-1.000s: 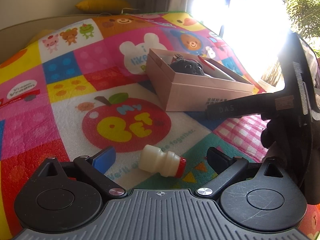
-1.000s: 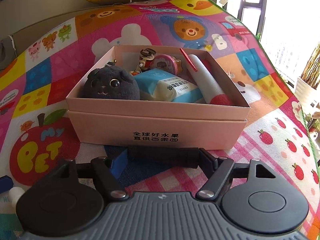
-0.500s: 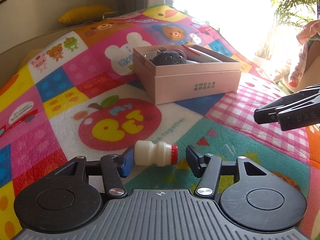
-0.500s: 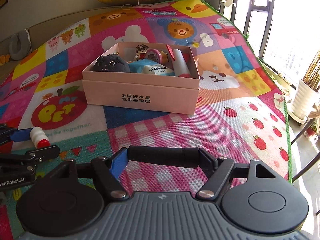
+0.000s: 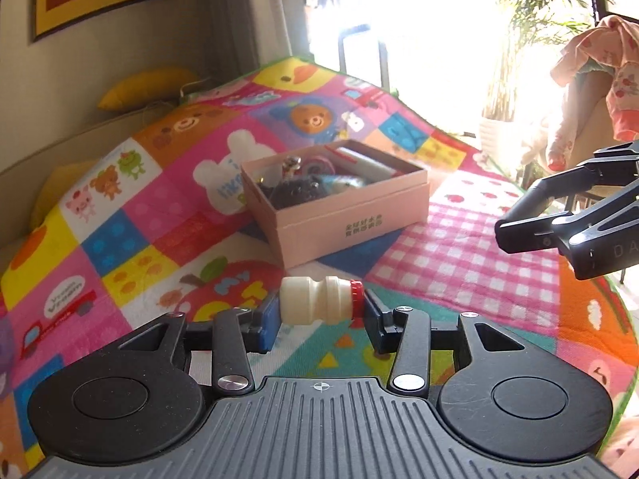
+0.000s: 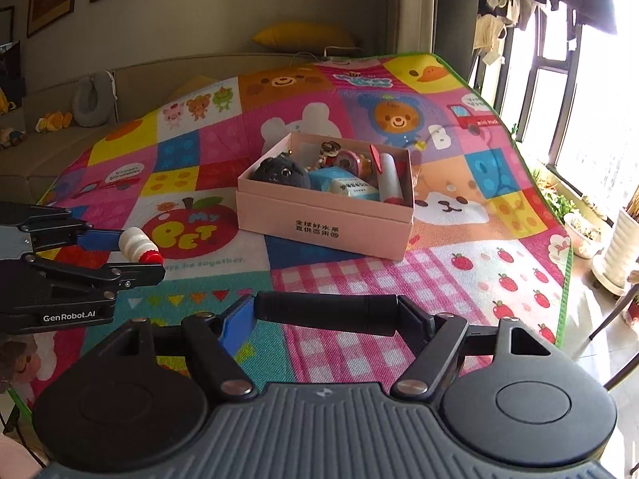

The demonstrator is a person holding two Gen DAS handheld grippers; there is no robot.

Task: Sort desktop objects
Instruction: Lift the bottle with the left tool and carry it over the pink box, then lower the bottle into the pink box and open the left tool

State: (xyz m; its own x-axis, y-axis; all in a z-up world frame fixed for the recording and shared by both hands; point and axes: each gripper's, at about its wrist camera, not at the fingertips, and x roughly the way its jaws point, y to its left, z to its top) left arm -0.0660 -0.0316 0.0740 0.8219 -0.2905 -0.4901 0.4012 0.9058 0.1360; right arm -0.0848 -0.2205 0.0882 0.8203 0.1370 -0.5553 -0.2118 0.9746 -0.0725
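Left gripper: my jaws have just been closing and now clamp the small white drink bottle end to end, base against the blue left pad, red cap against the right pad. The bottle lies crosswise between the fingertips, lifted clear of the play mat. From the right wrist camera the same bottle shows at the far left, pinched in the left gripper above the mat's apple print.

Ahead of the left fingertips and a little to their right sits the open pink cardboard box on the mat. Inside it, left to right as the right camera sees it: a dark plush toy, a light-blue tissue pack, a roll of patterned tape behind, and a white lint roller with red handle along the right wall.

Right gripper: jaws held partly apart, gripping a black cylinder crosswise between the pads. The box lies straight ahead of it, well apart.
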